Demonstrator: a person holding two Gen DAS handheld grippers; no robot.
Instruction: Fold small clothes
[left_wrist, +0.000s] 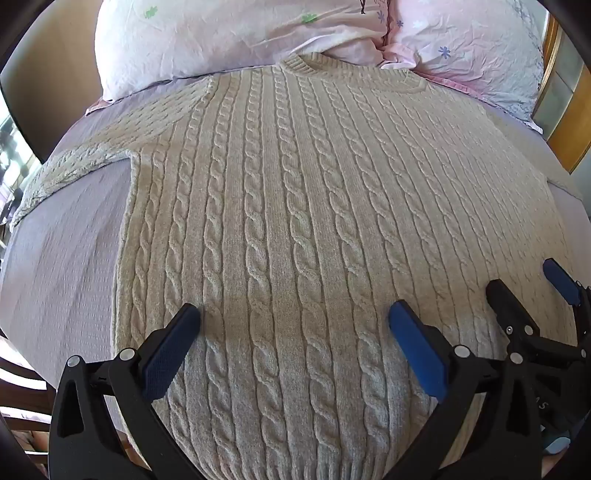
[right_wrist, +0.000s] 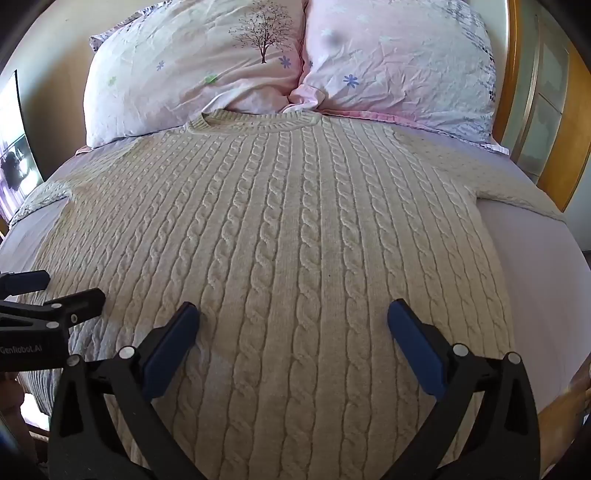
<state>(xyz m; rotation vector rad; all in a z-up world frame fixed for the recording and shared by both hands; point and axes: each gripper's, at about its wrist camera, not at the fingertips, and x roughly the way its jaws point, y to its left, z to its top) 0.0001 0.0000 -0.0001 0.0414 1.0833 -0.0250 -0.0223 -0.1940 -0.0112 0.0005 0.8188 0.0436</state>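
A cream cable-knit sweater (left_wrist: 288, 206) lies flat and spread out on the bed, neck toward the pillows; it also fills the right wrist view (right_wrist: 288, 229). Its left sleeve (left_wrist: 74, 162) stretches out to the left and its right sleeve (right_wrist: 517, 199) to the right. My left gripper (left_wrist: 293, 321) is open and empty, hovering over the sweater's lower left part near the hem. My right gripper (right_wrist: 293, 321) is open and empty over the lower right part. Each gripper shows at the edge of the other's view: the right gripper (left_wrist: 528, 291) and the left gripper (right_wrist: 62, 291).
The bed has a lilac sheet (left_wrist: 62, 258). Two pink floral pillows (right_wrist: 192, 70) (right_wrist: 402, 74) lie at the head, touching the sweater's collar. A wooden headboard (right_wrist: 546, 110) stands at the right. The bed's edge runs along the left and right.
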